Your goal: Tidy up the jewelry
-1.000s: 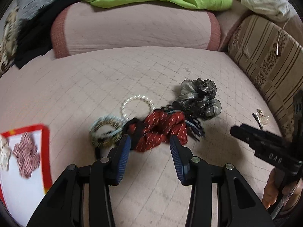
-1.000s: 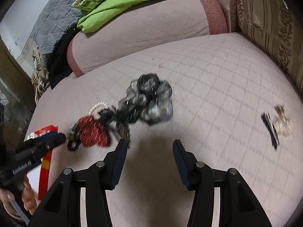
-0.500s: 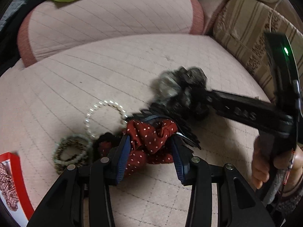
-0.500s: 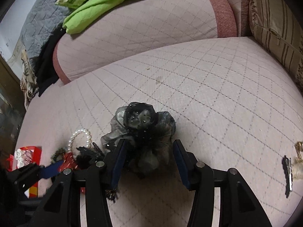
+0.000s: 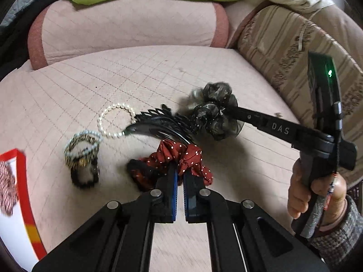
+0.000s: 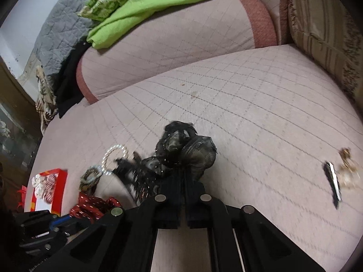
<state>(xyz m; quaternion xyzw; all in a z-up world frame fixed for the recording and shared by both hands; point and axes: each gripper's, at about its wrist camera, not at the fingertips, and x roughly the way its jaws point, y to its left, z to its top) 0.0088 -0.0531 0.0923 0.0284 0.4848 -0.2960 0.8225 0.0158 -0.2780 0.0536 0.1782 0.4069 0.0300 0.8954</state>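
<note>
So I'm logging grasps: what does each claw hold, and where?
Left claw pinches the red dotted scrunchie at its near edge; right claw clamps the grey-black sheer scrunchie at its near folds.

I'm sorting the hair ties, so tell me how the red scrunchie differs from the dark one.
The red scrunchie is dark red cloth with white dots; the dark scrunchie is sheer grey-black fabric with a faint sparkle. The red one is pinched by the left gripper, the dark one by the right gripper. The dark one looks puffier. Both are gathered fabric rings on the pink cushion, each clamped by shut jaws.
</note>
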